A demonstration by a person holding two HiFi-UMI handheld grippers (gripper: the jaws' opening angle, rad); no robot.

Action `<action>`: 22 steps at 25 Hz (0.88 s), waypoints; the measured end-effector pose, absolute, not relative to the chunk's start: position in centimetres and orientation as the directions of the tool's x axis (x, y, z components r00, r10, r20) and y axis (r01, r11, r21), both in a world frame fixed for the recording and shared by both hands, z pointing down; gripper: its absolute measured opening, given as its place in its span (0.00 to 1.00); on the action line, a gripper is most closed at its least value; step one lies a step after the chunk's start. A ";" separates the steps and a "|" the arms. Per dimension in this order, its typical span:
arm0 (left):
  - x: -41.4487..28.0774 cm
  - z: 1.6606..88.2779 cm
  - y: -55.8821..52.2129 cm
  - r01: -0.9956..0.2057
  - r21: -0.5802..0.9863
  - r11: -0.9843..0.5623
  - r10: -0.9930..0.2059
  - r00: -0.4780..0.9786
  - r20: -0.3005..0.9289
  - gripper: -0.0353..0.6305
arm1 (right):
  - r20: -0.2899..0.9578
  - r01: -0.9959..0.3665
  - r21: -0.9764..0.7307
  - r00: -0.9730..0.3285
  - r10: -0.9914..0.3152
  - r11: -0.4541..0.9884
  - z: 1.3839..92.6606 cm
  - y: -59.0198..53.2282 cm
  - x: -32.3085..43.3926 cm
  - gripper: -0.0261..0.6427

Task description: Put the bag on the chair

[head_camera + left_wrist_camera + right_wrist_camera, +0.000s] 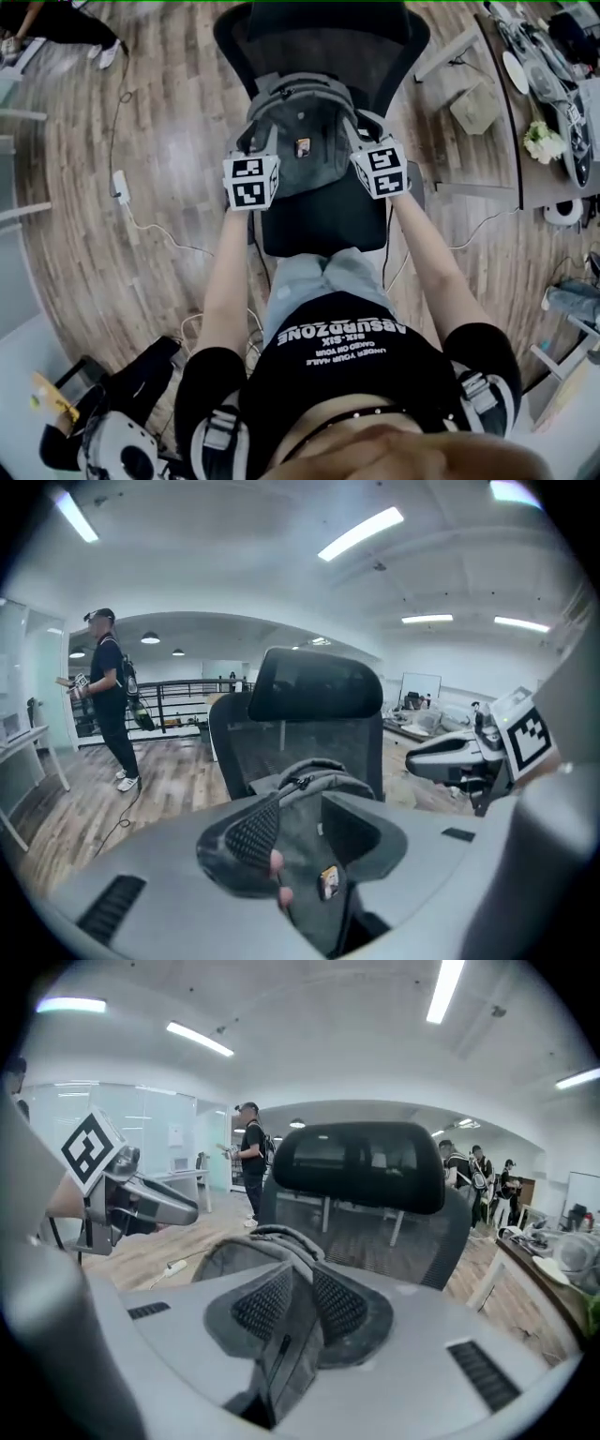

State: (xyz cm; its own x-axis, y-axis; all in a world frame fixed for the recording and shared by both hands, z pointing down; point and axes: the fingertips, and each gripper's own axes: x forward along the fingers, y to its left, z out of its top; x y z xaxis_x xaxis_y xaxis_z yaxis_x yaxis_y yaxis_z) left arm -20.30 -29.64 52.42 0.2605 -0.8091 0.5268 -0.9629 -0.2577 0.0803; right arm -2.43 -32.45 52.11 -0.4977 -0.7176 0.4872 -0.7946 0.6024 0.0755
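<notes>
The left gripper (300,829) has its jaws set wide. The body of the grey bag (301,131) fills the gap between them, and its fabric lies against both pads, so the gripper grips the bag across a broad part. A small tag on the bag hangs low between these jaws. Something small and pinkish shows beside the left pad, but what it is cannot be told.

The right gripper (298,1305) has its jaws much closer together, and the ribbed pads pinch a fold of the bag's fabric between them.

The bag stands upright between the two grippers, one clamped on each of its sides. Its carry handle rises just beyond both sets of fingertips. Directly past the bag, ahead of both grippers, is the mesh backrest of the black chair (323,39), with the headrest above it. The bag is over the back of the seat (326,230). Whether its base rests on the seat or hangs just above it cannot be told.

Below and to the outer side of the left gripper, a white power strip (120,186) with its cable lies on the wooden floor (169,122). Well beyond that gripper's left jaw, a person (110,700) stands on the floor.
</notes>
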 end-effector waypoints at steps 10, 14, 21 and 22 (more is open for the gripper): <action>-17.3 43.8 -19.2 -0.969 0.167 -0.182 -0.893 0.234 0.385 0.08 | 0.353 -0.725 -0.143 -0.674 -0.649 0.674 44.1 -20.5 -1.5 0.06; -14.6 43.0 -15.3 -0.966 0.164 -0.202 -0.871 0.254 0.420 0.08 | 0.356 -0.684 -0.150 -0.711 -0.606 0.714 42.9 -17.3 -1.4 0.06; -10.9 41.7 -10.0 -0.952 0.234 -0.197 -0.868 0.280 0.411 0.08 | 0.385 -0.639 -0.147 -0.740 -0.551 0.755 41.2 -12.2 0.3 0.06; -10.6 41.5 -9.4 -0.952 0.237 -0.193 -0.869 0.278 0.408 0.08 | 0.391 -0.633 -0.134 -0.741 -0.546 0.762 41.0 -11.5 0.6 0.06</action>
